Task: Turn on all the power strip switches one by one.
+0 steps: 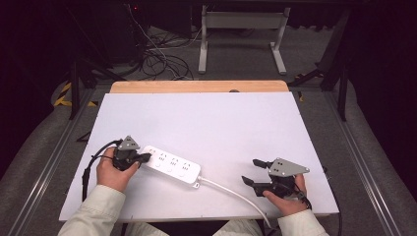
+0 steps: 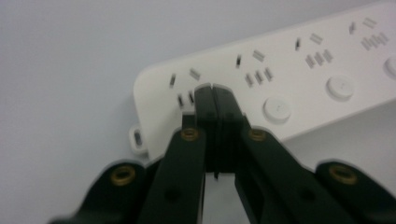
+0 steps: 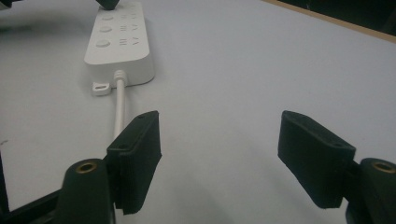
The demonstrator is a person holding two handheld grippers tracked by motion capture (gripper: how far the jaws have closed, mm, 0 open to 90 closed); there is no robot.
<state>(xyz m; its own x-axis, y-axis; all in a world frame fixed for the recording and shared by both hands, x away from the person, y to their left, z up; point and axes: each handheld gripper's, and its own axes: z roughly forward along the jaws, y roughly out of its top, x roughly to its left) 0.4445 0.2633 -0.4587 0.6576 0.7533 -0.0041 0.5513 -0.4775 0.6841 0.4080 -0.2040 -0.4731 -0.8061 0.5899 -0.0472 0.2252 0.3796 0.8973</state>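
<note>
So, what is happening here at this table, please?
A person holds a gripper in each hand over a white table. The left gripper, its fingers shut together with nothing between them, has its tips over or on the end socket of a white plastic power strip; contact cannot be told. The right gripper waits with open fingers near the strip's white cable, apart from it.

Your power strip (image 1: pixel 171 167) lies on the table (image 1: pixel 221 123) near its front edge, left of centre; its cord (image 1: pixel 236 195) trails off to your right.
</note>
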